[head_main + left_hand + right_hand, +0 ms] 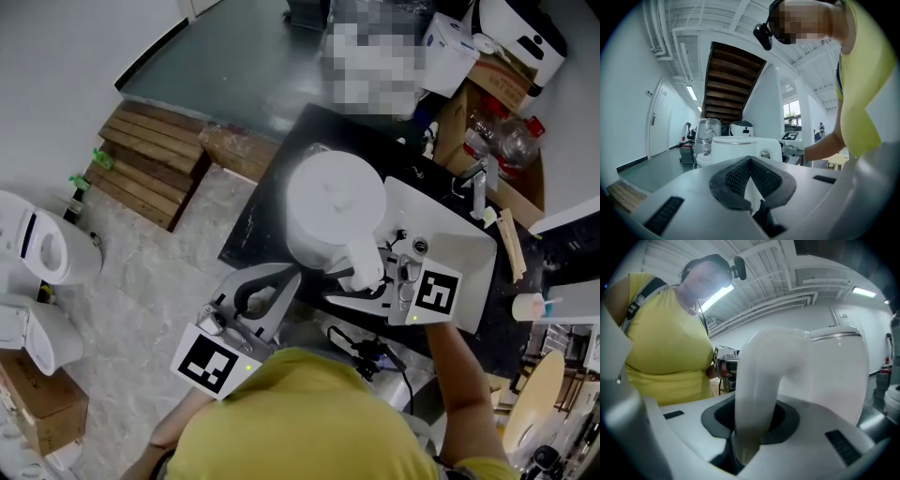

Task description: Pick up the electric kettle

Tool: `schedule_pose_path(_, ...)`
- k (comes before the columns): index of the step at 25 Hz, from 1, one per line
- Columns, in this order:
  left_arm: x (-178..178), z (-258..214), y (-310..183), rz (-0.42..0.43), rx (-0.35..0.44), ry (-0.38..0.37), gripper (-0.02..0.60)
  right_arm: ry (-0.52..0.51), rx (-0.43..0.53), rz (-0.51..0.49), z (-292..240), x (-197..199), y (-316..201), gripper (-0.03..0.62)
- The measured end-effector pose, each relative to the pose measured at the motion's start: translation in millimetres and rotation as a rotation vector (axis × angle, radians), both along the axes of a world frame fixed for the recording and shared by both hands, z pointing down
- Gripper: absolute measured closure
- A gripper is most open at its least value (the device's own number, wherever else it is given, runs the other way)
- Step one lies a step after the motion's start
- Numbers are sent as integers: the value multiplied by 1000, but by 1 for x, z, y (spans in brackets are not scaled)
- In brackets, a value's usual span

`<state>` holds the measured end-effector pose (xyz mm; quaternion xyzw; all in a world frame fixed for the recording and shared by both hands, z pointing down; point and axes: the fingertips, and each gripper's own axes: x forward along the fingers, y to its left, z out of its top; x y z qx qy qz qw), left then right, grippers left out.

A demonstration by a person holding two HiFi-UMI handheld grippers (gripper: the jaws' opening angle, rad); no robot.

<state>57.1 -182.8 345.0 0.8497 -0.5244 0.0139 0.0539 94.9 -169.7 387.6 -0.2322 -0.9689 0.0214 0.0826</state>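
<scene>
My right tongs [750, 427] are clamped on the handle [757, 390] of the white electric kettle [335, 211], which stands on the black counter [253, 230] just ahead. My left tongs [281, 281] are closed together beside the kettle. Each carries a black-and-white square marker [436, 292]. Beyond the right tongs are a white sink [469, 253], a faucet [476, 192] and a cardboard box [492, 89]. Left of the left tongs, a wooden pallet [150, 164] lies on speckled floor [178, 253].
</scene>
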Motion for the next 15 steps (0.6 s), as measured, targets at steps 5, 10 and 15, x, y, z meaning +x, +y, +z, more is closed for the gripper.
schedule_pose_path(5, -4, 2, 1, -8, -4, -5, 572, -62, -47, 52, -4, -7, 3, 505)
schedule_pose_path(10, -7, 2, 4, -10, -4, -8, 572, -69, -28, 97, -4, -14, 9, 508)
schedule_pose_path(15, -6, 3, 2, 0, -6, -12, 572, -75, -26, 138, -5, -17, 6, 508)
